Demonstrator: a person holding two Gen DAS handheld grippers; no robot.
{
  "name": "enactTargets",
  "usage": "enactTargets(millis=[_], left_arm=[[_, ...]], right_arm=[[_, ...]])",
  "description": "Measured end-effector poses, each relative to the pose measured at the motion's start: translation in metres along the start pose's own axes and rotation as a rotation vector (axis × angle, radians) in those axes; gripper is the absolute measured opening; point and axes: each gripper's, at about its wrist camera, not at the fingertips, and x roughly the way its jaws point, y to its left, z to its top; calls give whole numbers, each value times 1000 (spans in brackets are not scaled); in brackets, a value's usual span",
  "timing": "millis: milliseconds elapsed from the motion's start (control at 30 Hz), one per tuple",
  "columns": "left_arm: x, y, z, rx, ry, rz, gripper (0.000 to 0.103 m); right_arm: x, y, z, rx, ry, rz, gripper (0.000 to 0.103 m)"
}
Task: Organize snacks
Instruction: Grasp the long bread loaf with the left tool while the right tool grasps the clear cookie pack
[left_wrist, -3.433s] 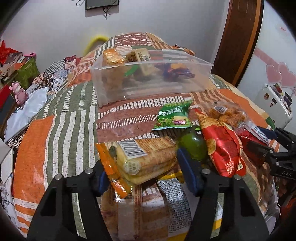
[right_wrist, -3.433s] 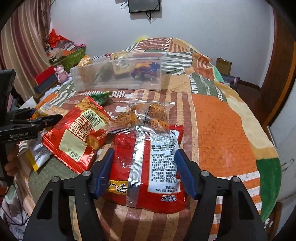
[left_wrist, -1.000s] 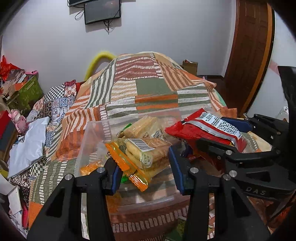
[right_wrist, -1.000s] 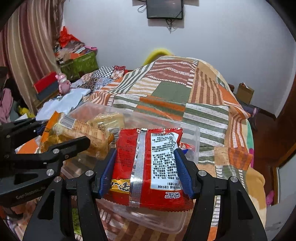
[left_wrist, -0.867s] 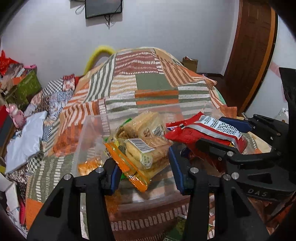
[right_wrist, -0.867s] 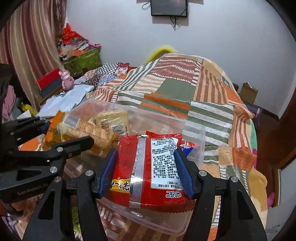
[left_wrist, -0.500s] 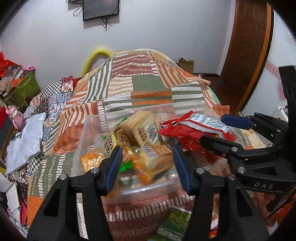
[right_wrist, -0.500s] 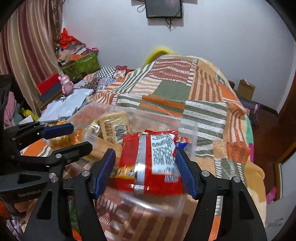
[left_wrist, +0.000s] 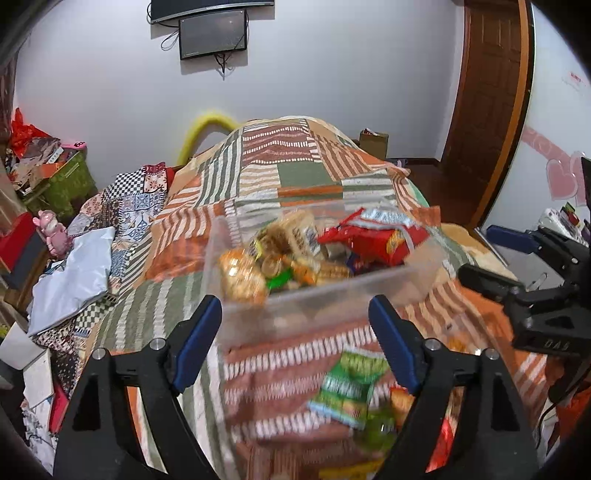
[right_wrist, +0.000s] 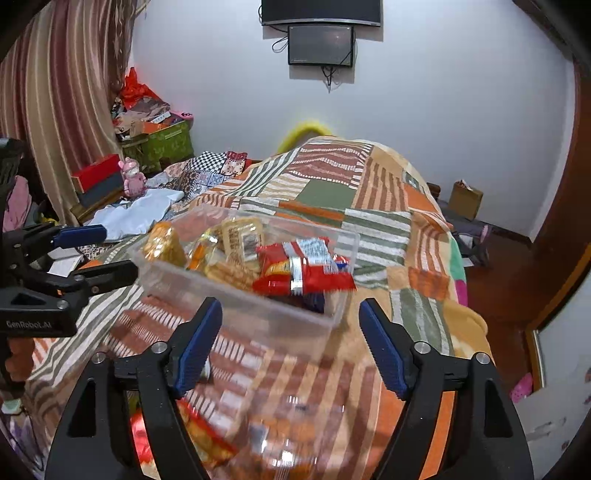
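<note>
A clear plastic bin (left_wrist: 406, 280) (right_wrist: 258, 317) stands on the patchwork bed and holds several snacks. The red packet (left_wrist: 373, 236) (right_wrist: 303, 269) lies at its right end, and the biscuit pack (left_wrist: 306, 236) (right_wrist: 240, 236) lies among the other snacks. My left gripper (left_wrist: 295, 314) (right_wrist: 99, 253) hangs just before the bin's near wall, jaws opening, nothing between them. My right gripper (right_wrist: 290, 314) (left_wrist: 491, 256) hovers in front of the bin's right end, jaws also opening and empty.
A green snack packet (left_wrist: 351, 384) and other blurred packets (right_wrist: 207, 439) lie on the bed in front of the bin. Boxes and a pink toy (right_wrist: 133, 177) crowd the left side. A wooden door (left_wrist: 484, 110) stands at the right.
Both grippers let go of their packets, which now lie in the bin. Both sets of jaws have spread wide, and both grippers have drawn back from over the bin.
</note>
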Motion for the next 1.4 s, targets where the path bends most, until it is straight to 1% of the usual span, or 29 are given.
enactTargets(millis=[133, 267, 467, 667, 800, 900, 1000, 1067, 1133, 1200, 1267, 1333, 1367, 1400], left_arm=[[-10, 3, -21, 7, 20, 10, 83], [-15, 7, -45, -1, 59, 10, 83], [-16, 16, -80, -30, 105, 8, 83], [-8, 28, -113, -69, 189, 2, 83], [-6, 37, -132, -107, 233, -8, 83], [-3, 40, -140, -128, 249, -17, 83], [-1, 39, -145, -123, 256, -19, 83], [2, 36, -147, -112, 258, -24, 81], [4, 32, -148, -103, 256, -32, 73], [5, 31, -148, -107, 250, -43, 69], [5, 33, -148, -120, 247, -52, 64], [6, 34, -147, -127, 246, -57, 55], [6, 34, -147, -127, 244, -56, 53], [5, 33, -147, -124, 242, -59, 47]], right_arm=[[-11, 0, -17, 21, 3, -8, 76], [-21, -2, -34, 45, 13, -15, 77], [-23, -5, -61, 84, 44, -34, 77], [-11, -11, -85, 129, 106, -46, 77], [-1, -10, -95, 144, 143, -28, 77], [5, -7, -101, 135, 162, -36, 77], [10, -8, -105, 147, 181, -24, 77], [10, -10, -105, 167, 183, -14, 77], [12, -14, -106, 192, 193, 4, 76], [15, -17, -107, 217, 201, 27, 76], [16, -16, -107, 230, 207, 48, 74], [18, -16, -106, 231, 212, 62, 74], [19, -14, -105, 227, 216, 69, 74], [21, -13, -104, 222, 220, 71, 74]])
